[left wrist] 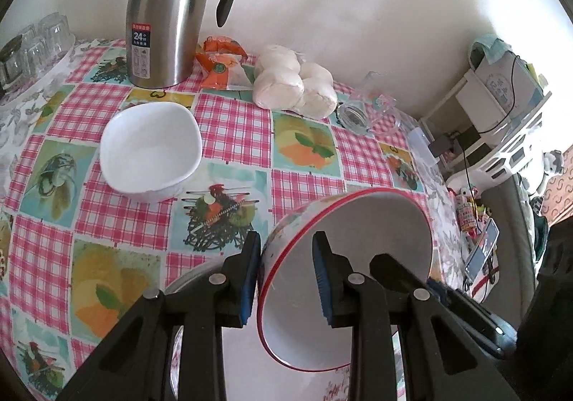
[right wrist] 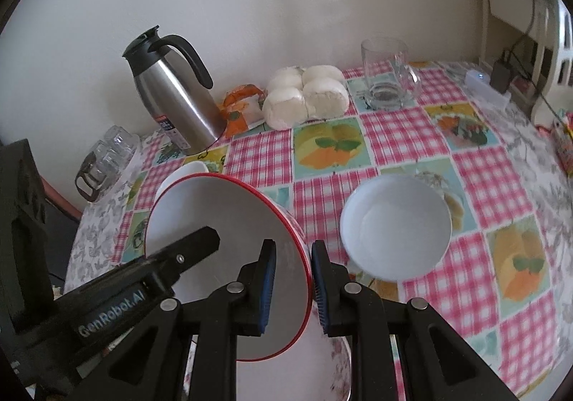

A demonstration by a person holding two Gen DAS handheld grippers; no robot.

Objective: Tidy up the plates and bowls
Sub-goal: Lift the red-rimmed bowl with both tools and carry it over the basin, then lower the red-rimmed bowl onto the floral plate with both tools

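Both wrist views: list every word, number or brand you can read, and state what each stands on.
"24": on the label of the steel thermos jug; the small print around it is too blurred to read.
"GenRobot.AI": on the body of the left gripper, seen in the right wrist view.
Box on the far shelf: marking too blurred to read.

The tablecloth (right wrist: 394, 136) has pink-white checks and fruit squares. The bowl (left wrist: 343, 279) is white inside, red-rimmed, patterned outside. Another bowl (right wrist: 395, 225) is plain white. The jug (left wrist: 164, 28) is silver and black.

Soft daylight, fisheye-warped edges, slight blur
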